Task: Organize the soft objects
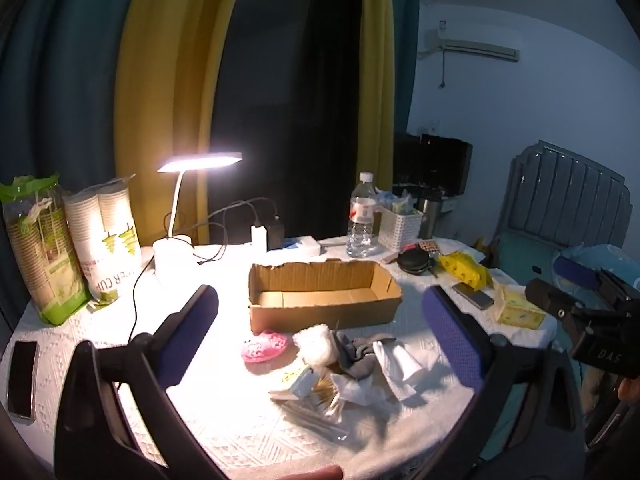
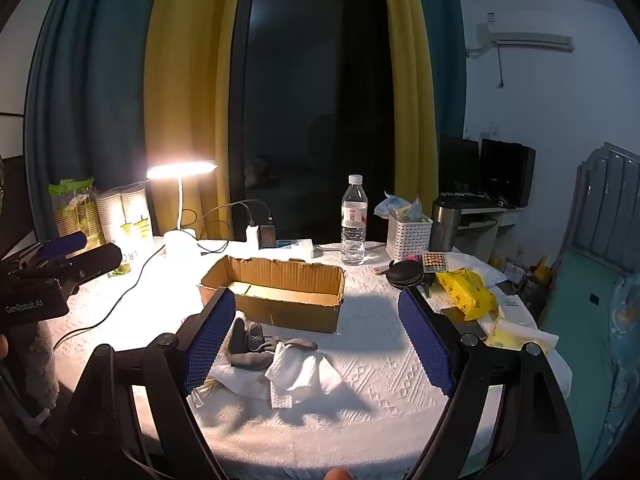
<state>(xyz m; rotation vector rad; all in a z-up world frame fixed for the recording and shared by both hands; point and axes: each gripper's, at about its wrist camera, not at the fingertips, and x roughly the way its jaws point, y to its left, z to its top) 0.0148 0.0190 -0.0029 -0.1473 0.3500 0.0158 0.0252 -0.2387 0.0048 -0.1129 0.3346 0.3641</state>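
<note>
An open cardboard box (image 1: 320, 296) (image 2: 276, 292) sits mid-table and looks empty. In front of it lies a small pile: a pink soft piece (image 1: 264, 345), a white fluffy ball (image 1: 318, 344), a grey sock (image 1: 358, 354) (image 2: 256, 346), white tissues (image 1: 396, 364) (image 2: 302, 370) and a pack of cotton swabs (image 1: 316, 390). My left gripper (image 1: 320, 320) is open and empty, held above the pile. My right gripper (image 2: 316, 320) is open and empty, also above the pile. Each gripper shows at the edge of the other's view.
A lit desk lamp (image 1: 176, 240) and its cables stand at the back left beside paper cup packs (image 1: 108, 240). A water bottle (image 2: 354, 220), white basket (image 2: 408, 232), yellow packet (image 2: 466, 288) and tissue box (image 1: 518, 308) crowd the right. A phone (image 1: 22, 380) lies at the left edge.
</note>
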